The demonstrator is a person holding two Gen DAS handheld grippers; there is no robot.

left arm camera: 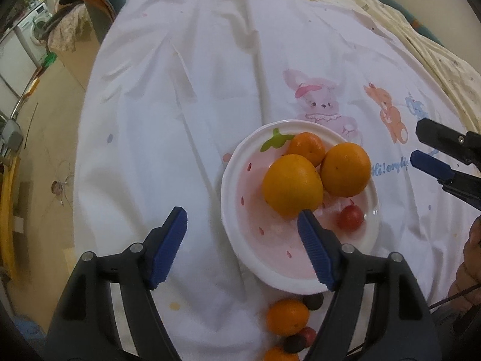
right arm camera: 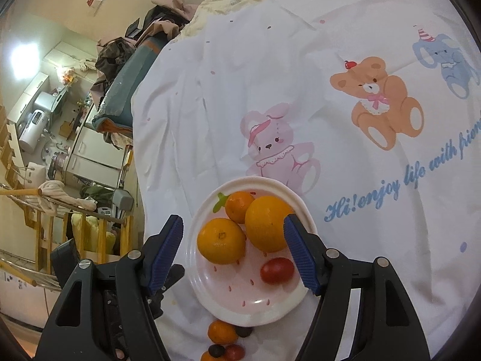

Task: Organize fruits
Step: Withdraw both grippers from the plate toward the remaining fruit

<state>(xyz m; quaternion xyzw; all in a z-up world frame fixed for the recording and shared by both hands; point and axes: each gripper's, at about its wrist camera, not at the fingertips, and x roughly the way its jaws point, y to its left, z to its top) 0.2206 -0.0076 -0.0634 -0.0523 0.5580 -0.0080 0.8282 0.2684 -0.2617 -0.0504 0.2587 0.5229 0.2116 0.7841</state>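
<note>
My left gripper (left arm camera: 242, 231) and right gripper (right arm camera: 233, 237) both hang apart and empty above the plate (right arm camera: 240, 310), which holds three oranges and a cherry tomato (right arm camera: 276, 270); several small fruits (right arm camera: 222, 332) remain on the bedsheet (left arm camera: 180, 105) by the plate's near rim, so I judge the job about half done.

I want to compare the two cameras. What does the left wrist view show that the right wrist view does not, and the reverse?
Only the left wrist view shows the right gripper at its right edge, open and empty, and a hand below it.

Only the right wrist view shows the whole blue printed sentence and the full orange printed bear.

Both show the white strawberry-patterned plate holding two large oranges, a small orange mandarin and a red cherry tomato, with loose small fruits on the white sheet beside it.
</note>
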